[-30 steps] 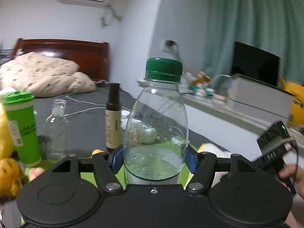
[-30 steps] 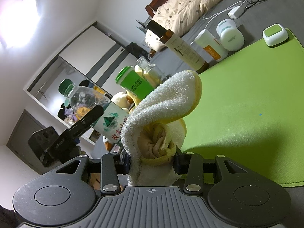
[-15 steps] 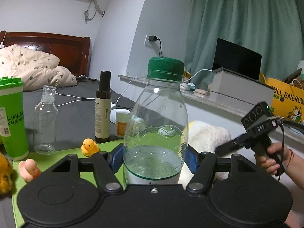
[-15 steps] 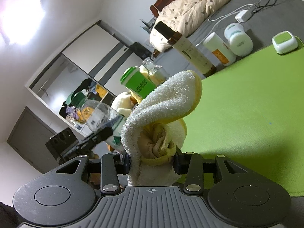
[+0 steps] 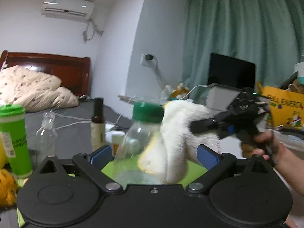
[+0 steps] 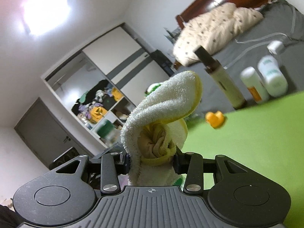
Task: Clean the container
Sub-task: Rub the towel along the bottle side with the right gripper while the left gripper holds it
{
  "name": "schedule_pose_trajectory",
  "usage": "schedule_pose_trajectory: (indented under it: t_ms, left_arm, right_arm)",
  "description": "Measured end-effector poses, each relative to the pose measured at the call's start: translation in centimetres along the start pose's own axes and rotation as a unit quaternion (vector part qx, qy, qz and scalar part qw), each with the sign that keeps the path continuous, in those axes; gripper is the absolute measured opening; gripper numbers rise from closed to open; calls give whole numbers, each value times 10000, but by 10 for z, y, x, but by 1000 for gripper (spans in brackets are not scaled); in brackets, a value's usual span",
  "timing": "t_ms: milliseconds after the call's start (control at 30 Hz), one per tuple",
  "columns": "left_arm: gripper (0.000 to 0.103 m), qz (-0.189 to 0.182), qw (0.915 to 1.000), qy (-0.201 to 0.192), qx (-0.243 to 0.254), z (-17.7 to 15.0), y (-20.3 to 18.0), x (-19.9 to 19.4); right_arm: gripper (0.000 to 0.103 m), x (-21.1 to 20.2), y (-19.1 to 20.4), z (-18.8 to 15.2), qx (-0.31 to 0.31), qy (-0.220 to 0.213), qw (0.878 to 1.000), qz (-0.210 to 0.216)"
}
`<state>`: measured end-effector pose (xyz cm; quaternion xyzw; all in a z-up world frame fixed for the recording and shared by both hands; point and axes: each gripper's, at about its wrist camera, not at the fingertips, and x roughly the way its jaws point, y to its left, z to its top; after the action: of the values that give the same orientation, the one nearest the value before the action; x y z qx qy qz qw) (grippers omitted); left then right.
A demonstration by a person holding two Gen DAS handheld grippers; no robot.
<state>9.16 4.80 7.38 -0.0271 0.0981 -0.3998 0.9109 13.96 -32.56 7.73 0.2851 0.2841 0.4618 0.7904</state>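
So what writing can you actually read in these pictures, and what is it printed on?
"ULL ENERG": black letters on the yellow cardboard box, cut off at both ends.
Tall green plastic cup: dark lettering and a white label, too blurred to read.
Black handheld device: small pale marking, unreadable.
White round tub: green print, too blurred.
White tube with orange band: nothing legible.

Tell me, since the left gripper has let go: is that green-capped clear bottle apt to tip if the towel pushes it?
Probably. The bottle looks nearly empty, so light, and it is tall with a narrower neck. It already appears tilted and blurred between the open left gripper pads. The towel beside it is soft, so a push would be gentle.
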Motion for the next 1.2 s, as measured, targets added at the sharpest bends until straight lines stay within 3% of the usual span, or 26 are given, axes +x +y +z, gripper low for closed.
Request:
schedule_pose_trajectory:
  t_ms: [133, 233, 300, 433, 1200]
  left_arm:
    - [94, 19, 9995, 110, 304, 5, -5, 1]
    - [84, -4, 9994, 220, 277, 6, -4, 3]
    - [72, 61, 9991, 329, 249, 5, -1, 5]
    - [65, 76, 9988, 415, 230, 4, 3, 7]
    - [64, 33, 9985, 516, 195, 6, 3, 5]
  right_arm:
    - [42, 9, 15, 15, -136, 51, 9992, 361]
    - [42, 18, 25, 22, -230, 183, 9975, 647]
    - [42, 26, 29, 23, -237, 302, 9963, 765]
    - [42, 39, 28, 23, -240, 459, 9961, 707]
    - [42, 78, -30, 27, 611, 568, 9945, 630]
